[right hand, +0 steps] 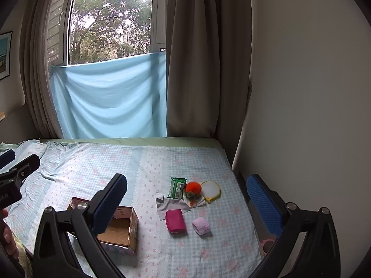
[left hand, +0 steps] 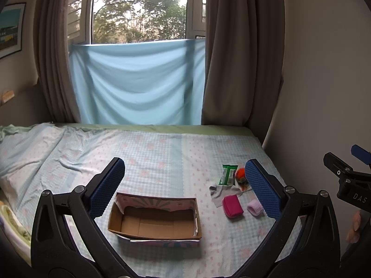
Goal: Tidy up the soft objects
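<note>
An empty cardboard box [left hand: 157, 225] [right hand: 125, 229] sits on the bed. To its right lie a magenta pouch [left hand: 232, 206] [right hand: 175, 220], a pale pink rolled cloth [left hand: 255, 209] [right hand: 201, 225], a grey cloth [left hand: 220, 193] [right hand: 171, 205], a green wipes packet [left hand: 227, 174] [right hand: 177, 187], an orange pompom [left hand: 240, 173] [right hand: 193, 187] and a yellow-rimmed round pad [right hand: 210, 190]. My left gripper [left hand: 185, 185] hovers open above the box. My right gripper [right hand: 189, 205] hovers open above the pile, holding nothing.
The bed [right hand: 116, 166] has a checked blue sheet with wrinkles at the left. A wall [right hand: 301, 92] runs along the right edge. Brown curtains [right hand: 204, 69] and a blue cloth [left hand: 139, 83] hang at the window behind.
</note>
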